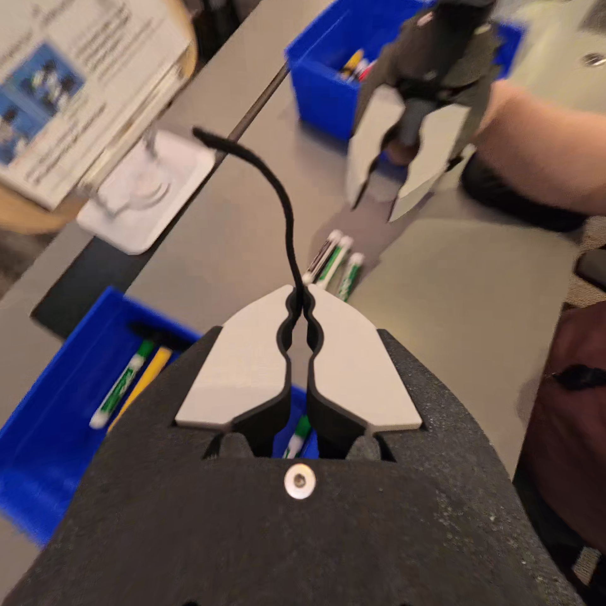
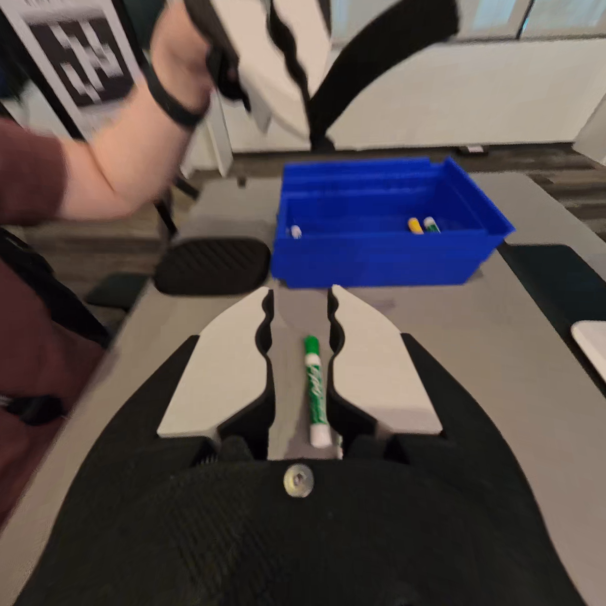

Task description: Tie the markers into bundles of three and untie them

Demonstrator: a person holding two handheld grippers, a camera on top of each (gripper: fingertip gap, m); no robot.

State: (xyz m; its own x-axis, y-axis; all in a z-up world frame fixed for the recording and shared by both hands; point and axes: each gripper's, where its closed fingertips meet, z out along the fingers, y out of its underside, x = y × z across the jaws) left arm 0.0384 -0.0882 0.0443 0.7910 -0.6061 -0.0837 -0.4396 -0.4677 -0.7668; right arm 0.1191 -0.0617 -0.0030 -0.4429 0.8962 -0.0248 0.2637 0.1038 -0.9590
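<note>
Between the closed grey fingertips of the left gripper (image 1: 300,290) a thin black flexible tie strap (image 1: 259,170) is pinched; its free end curves up and away to the left, clear of the table. Just beyond those tips, three whiteboard markers with green-printed white barrels (image 1: 331,259) are seen lying side by side on the grey tabletop (image 1: 442,311), loose, with no strap around them. Beneath the left gripper a blue plastic bin (image 1: 65,377) is visible, holding a green-capped marker (image 1: 123,383) and a yellow marker (image 1: 147,377) next to each other. Farther off, the right gripper (image 1: 373,210) is held above the table, jaws parted and nothing between them, in front of a second blue plastic bin (image 1: 324,98) with a few markers inside, colours hard to tell in the blur. In the right wrist view the right gripper (image 2: 300,292) is confirmed released: one green-capped whiteboard marker (image 2: 314,390) lies on the table below the gap between its fingers, untouched, and a sliver of another marker shows beside its white end. The near blue bin (image 2: 377,262) is seen ahead with a yellow (image 2: 414,226) and a green marker end (image 2: 431,224) at the right and a white marker end (image 2: 295,232) at the left. The left gripper (image 2: 285,59) appears blurred at top, held by a hand (image 2: 177,65) with a black strap across it.
</note>
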